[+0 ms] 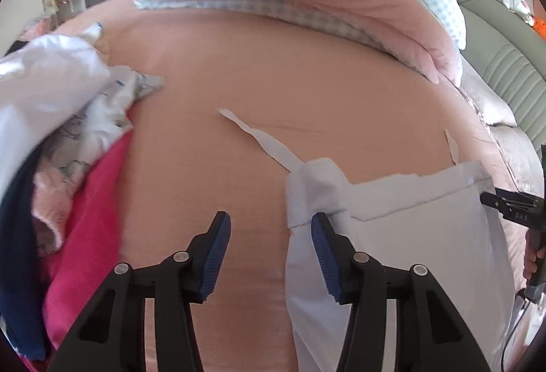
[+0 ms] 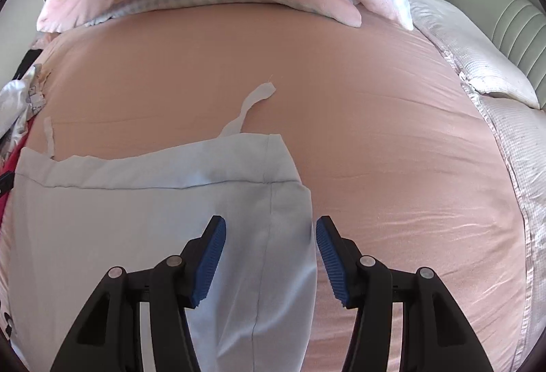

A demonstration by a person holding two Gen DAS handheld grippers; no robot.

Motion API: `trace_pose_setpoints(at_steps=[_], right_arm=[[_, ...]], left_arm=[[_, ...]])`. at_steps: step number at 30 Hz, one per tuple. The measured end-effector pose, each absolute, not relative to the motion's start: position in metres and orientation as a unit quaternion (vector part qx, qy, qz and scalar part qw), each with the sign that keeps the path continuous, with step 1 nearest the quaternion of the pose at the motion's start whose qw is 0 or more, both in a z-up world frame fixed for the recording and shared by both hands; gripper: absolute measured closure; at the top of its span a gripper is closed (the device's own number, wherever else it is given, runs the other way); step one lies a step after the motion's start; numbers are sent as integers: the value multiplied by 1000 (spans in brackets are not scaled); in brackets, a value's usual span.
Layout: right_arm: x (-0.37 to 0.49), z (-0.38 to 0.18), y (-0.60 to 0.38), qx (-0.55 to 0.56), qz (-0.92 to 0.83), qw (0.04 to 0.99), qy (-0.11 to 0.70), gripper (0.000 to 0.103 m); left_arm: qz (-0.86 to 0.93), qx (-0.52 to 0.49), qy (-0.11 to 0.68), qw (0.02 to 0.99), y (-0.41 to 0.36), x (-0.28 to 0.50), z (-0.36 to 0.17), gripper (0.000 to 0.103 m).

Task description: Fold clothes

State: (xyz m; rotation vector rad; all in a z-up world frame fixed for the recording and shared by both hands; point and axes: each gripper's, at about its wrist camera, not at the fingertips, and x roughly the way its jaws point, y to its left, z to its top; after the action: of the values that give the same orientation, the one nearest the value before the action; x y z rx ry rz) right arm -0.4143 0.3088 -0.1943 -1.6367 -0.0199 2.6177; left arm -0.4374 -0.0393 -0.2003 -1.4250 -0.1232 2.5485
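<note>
Lying flat on the pink bedsheet [image 2: 375, 99], pale blue trousers [image 2: 136, 218] trail 2 drawstrings; both tools [image 1: 271, 230] [image 2: 271, 232] gape, gripping nothing.

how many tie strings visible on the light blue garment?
2. On the light blue garment, one tie string runs from the top edge's right corner, the other tie string from its left corner. More may be hidden underneath.

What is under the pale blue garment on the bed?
The pale blue garment lies flat on the pink bedsheet, which shows all around it. Its white ties also rest on the sheet. Whether anything else lies beneath cannot be seen; the fabric covers it.
</note>
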Motion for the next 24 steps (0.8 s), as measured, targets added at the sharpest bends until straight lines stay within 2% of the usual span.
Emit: trace_pose_setpoints(at_steps=[1,2,4,5,6,7,8,9,16,19,22,24], right_arm=[[-418,-198,309,-533,846,27,-10,53],[-421,-202,309,-538,843,24,-15,67],[-424,-207,306,-540,841,13,-29,75],[-425,-206,303,-539,842,3,-35,85],[-426,-206,300,-540,840,-8,-41,89],[-426,-205,297,-541,840,-18,-47,95],[-426,-204,296,-541,839,-27,-50,99],[-425,-202,296,-540,839,-36,-51,99],[-412,-177,340,-518,850,-62,78,101],[-412,-180,355,-528,847,-35,53,101],[-419,-199,364,-561,827,-26,45,100],[-419,-204,366,-561,826,-22,50,100]], left_arm=[[857,-498,-38,125,-36,-442,-207,57],[850,-507,-23,139,-30,-444,-213,57],[850,-504,10,150,-18,-443,-214,57],[850,-503,26,155,-12,-442,-214,57],[848,-504,26,162,-9,-443,-213,58],[848,-502,27,170,-5,-443,-213,78],[847,-500,29,177,-2,-444,-212,93],[849,-497,32,179,1,-444,-211,97],[857,-489,9,164,-14,-445,-202,97],[856,-497,39,136,-21,-446,-205,96],[847,-505,107,125,-15,-442,-215,95],[852,-501,95,122,-21,-441,-211,95]])
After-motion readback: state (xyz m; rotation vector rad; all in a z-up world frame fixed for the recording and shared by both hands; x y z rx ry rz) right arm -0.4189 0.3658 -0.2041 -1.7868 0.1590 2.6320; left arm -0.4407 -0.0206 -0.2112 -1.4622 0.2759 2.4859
